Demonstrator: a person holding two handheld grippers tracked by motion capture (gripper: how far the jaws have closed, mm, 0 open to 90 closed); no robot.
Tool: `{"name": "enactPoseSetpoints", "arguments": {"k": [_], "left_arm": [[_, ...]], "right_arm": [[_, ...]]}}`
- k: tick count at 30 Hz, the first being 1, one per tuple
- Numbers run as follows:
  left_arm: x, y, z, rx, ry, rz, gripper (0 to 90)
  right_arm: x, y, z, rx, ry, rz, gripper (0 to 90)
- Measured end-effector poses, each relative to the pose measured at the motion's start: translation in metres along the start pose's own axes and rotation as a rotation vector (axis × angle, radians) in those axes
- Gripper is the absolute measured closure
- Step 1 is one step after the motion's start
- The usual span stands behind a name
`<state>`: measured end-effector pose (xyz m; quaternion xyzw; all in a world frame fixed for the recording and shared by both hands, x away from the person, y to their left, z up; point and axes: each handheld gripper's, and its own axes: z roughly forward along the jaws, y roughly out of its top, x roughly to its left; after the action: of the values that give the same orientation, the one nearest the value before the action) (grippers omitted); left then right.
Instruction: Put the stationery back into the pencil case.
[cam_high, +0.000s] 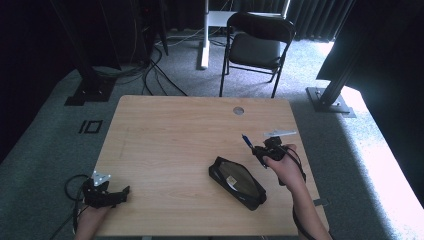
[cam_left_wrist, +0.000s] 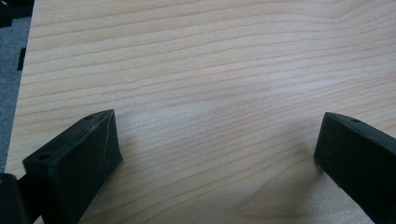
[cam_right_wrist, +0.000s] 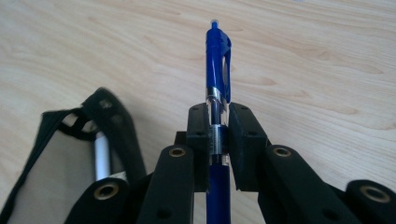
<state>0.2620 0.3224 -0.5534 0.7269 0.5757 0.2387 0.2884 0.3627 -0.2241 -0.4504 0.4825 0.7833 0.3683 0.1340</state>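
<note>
My right gripper (cam_right_wrist: 218, 122) is shut on a blue pen (cam_right_wrist: 218, 70), whose clip end sticks out past the jaws. In the high view that right gripper (cam_high: 256, 148) hovers over the table's right side with the blue pen (cam_high: 246, 141) pointing away to the far left. A black pencil case (cam_high: 237, 182) lies just left of it and nearer the person; in the right gripper view the pencil case (cam_right_wrist: 65, 158) is open, with a white stick inside. My left gripper (cam_high: 124, 192) rests open at the table's near left corner, its jaws (cam_left_wrist: 215, 149) wide apart over bare wood.
The wooden table (cam_high: 165, 135) has a round grommet (cam_high: 238, 110) near its far edge. A black folding chair (cam_high: 256, 42) stands beyond the table, with cables and stand bases on the grey carpet around it.
</note>
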Motion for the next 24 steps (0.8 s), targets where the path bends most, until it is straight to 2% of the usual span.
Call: {"name": "enactPoseSetpoints", "arguments": {"k": [2,10,15,19,24], "left_arm": [[0.000,0.000,0.000,0.000,0.000,0.000,0.5],[0.000,0.000,0.000,0.000,0.000,0.000,0.5],[0.000,0.000,0.000,0.000,0.000,0.000,0.5],[0.000,0.000,0.000,0.000,0.000,0.000,0.5],[0.000,0.000,0.000,0.000,0.000,0.000,0.5]], "right_arm": [[0.002,0.000,-0.003,0.002,0.004,-0.015,79.4],[0.012,-0.004,-0.014,-0.020,0.074,-0.023,79.4],[0.019,-0.005,-0.019,-0.038,0.098,-0.027,79.4],[0.029,-0.007,-0.021,-0.038,0.114,-0.064,79.4],[0.036,-0.009,-0.022,-0.032,0.129,-0.084,79.4]]}}
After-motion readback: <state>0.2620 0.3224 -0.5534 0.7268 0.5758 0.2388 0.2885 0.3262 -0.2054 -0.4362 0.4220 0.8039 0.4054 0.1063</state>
